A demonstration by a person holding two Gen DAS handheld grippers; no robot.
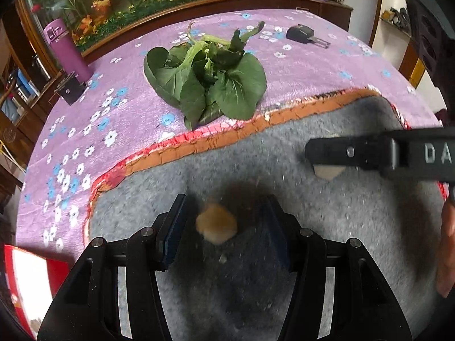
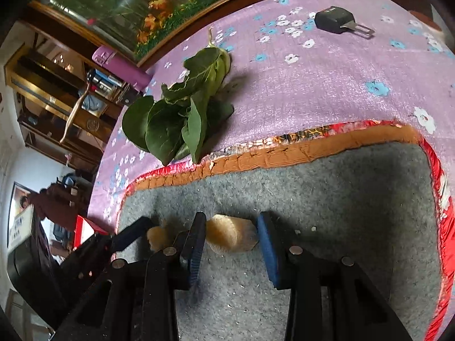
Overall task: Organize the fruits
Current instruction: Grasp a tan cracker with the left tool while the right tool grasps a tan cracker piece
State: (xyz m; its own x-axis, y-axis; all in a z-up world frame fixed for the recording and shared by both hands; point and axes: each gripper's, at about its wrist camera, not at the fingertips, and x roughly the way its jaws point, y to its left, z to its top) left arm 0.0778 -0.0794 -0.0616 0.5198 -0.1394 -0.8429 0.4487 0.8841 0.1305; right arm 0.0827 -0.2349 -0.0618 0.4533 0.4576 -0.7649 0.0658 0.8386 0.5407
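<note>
From my left wrist, my left tongs [image 1: 224,224] stand spread around a small tan fruit piece [image 1: 216,223] on the grey mat [image 1: 284,255]; leafy greens [image 1: 207,82] lie on the purple worktop [image 1: 128,113].

From my right wrist, my right tongs [image 2: 230,236] stand spread around a second tan piece [image 2: 230,236], touching neither pad that I can tell.

Both wrist views sit low and close over the grey mat [image 1: 284,147], looking forward along their fingers across the purple cloth [image 1: 128,108]. They share the leafy greens [image 1: 207,79] [image 2: 182,110], the mat's orange edge and the black key fob [image 2: 334,20]; the right view is tilted.
</note>
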